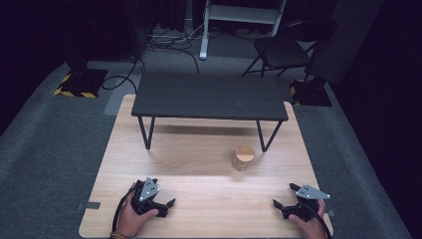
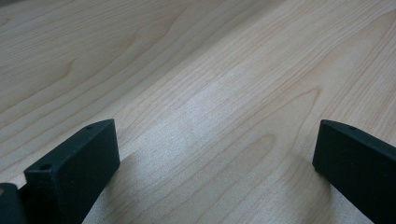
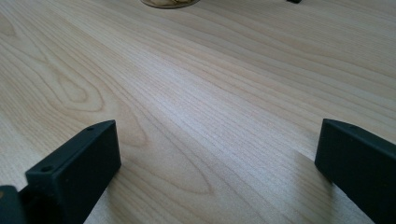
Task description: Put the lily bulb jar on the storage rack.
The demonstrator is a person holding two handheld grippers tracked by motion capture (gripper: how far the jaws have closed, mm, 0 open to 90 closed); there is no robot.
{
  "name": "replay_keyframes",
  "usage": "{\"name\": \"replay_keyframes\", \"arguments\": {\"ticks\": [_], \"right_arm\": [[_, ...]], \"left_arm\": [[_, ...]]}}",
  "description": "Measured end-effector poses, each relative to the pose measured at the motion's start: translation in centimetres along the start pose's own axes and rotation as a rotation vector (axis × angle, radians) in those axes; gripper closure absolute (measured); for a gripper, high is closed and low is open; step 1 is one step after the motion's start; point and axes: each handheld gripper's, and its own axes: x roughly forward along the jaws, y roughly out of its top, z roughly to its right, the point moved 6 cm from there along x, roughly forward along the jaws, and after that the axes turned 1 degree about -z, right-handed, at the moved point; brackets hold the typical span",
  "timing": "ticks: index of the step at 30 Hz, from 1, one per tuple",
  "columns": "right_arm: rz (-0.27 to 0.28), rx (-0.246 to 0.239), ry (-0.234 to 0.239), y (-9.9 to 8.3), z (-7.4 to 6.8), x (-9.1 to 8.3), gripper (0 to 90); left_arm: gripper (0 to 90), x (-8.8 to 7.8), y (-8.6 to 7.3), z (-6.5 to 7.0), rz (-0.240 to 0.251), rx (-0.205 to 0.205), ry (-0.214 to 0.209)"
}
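So right now I've got both grippers parked low at the near edge of the wooden table (image 1: 149,159), left gripper (image 1: 165,197) on one side and right gripper (image 1: 283,195) on the other, and both have their jaws spread wide with nothing between them, just bare wood grain in each gripper view. The thing nearest them is the little wooden canister (image 1: 243,158), standing upright a bit past mid-table, nearer my right side than my left, and its base pokes into the top of the right gripper view (image 3: 170,3). My worry is that it looks tall for its footprint, so if I come in low and fast with the right gripper, one jaw could clip it before the other touches and just knock it over or roll it off somewhere. Also, closing off-centre on a round body probably squirts it sideways. Farther back there's the black bench (image 1: 209,95) standing on the table, and its front right leg (image 1: 265,135) is near the canister, so a wide swing or a lift that goes too far forward might bang the gripper or the canister into that leg or the bench edge. The left one is well apart from it all.
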Motion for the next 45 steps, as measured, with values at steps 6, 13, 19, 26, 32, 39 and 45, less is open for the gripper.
{"name": "replay_keyframes", "arguments": {"ticks": [6, 13, 19, 26, 32, 39, 45], "right_arm": [[0.0, -0.001, 0.001, 0.0, 0.0, 0.0, 0.0], [0.0, -0.004, 0.005, 0.0, 0.1, 0.0, 0.0], [0.0, -0.004, 0.006, 0.0, 0.1, 0.0, 0.0], [0.0, -0.004, 0.006, 0.0, 0.1, 0.0, 0.0], [-0.001, -0.004, 0.006, 0.0, 0.1, 0.0, 0.0], [-0.019, -0.014, 0.005, 1.7, 0.0, 0.1, 0.4], [-0.013, -0.12, 0.063, 7.4, -0.3, 1.4, 0.3]], "left_arm": [[0.5, 0.0, 0.0, 0.0, 0.0, 0.0, 0.0], [0.5, 0.0, 0.0, 0.0, 0.0, 0.0, 0.0], [0.5, 0.0, 0.0, 0.0, 0.0, 0.0, 0.0], [0.5, 0.0, 0.0, 0.0, 0.0, 0.0, 0.0], [0.5, 0.0, 0.0, 0.0, 0.0, -0.001, 0.0], [0.5, 0.0, 0.0, 0.0, 0.0, -0.001, 0.0], [0.5, 0.0, 0.0, 0.0, 0.0, -0.001, 0.0]]}}
